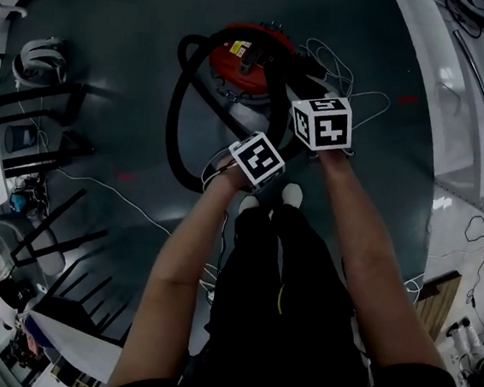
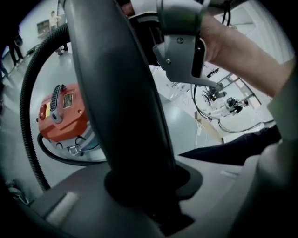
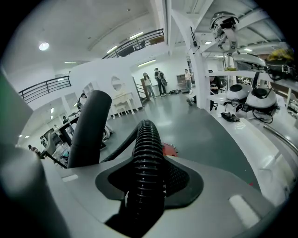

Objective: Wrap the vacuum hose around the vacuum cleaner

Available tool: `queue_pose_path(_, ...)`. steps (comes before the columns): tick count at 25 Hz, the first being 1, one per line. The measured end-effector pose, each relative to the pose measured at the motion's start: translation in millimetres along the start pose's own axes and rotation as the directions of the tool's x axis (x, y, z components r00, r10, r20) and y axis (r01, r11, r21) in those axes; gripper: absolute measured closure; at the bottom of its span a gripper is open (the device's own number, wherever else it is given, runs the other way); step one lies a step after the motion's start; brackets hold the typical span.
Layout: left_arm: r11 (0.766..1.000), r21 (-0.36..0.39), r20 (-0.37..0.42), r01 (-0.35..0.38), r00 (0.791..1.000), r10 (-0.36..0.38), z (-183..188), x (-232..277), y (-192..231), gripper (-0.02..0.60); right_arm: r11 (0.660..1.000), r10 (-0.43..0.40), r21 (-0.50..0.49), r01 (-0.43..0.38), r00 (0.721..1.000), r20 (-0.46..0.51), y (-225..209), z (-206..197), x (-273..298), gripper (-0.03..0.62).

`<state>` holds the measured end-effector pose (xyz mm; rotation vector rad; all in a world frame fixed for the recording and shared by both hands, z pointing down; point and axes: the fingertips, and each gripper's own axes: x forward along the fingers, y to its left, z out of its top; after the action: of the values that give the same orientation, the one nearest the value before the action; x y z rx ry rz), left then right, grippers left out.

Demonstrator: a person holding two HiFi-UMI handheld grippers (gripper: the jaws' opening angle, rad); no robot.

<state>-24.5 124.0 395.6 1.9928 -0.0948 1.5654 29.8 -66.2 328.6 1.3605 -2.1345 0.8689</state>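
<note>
- The floor [image 1: 113,29] is dark grey and glossy, with a short red mark [image 1: 125,176] left of centre in the head view.
- Black-framed chairs [image 1: 39,116] stand along that view's left edge.
- In the right gripper view a railed mezzanine [image 3: 46,86] crosses the upper left (white walls below it).
- A round ceiling lamp [image 3: 43,46] glows upper left, with strip lights [image 3: 136,35] nearer the centre.
- A white column [image 3: 200,69] rises right of centre.
- A white dresser [image 3: 122,100] with an oval mirror stands mid-left, and a few people [image 3: 158,79] stand further off.

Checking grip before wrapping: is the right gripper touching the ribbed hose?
Touching. In the right gripper view, the right gripper has its jaws closed on the ribbed hose, which sits clamped between them.
</note>
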Motion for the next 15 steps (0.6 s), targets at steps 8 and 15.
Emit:
queue_pose_path(8,0.999,0.049,0.049,-0.001,0.999,-0.002,38.5,-10.9,39.9,0.485,0.998,-0.050,0.024,0.050,0.999,-0.005,-24.2,21.3,21.3,0.428)
queue_pose_path(15,0.998,0.064,0.034,-0.027,0.999,0.024,50.2,-26.8,84.5,0.485,0.989,-0.094,0.112,0.094,0.996,-0.007,-29.5,31.2,43.1,0.428)
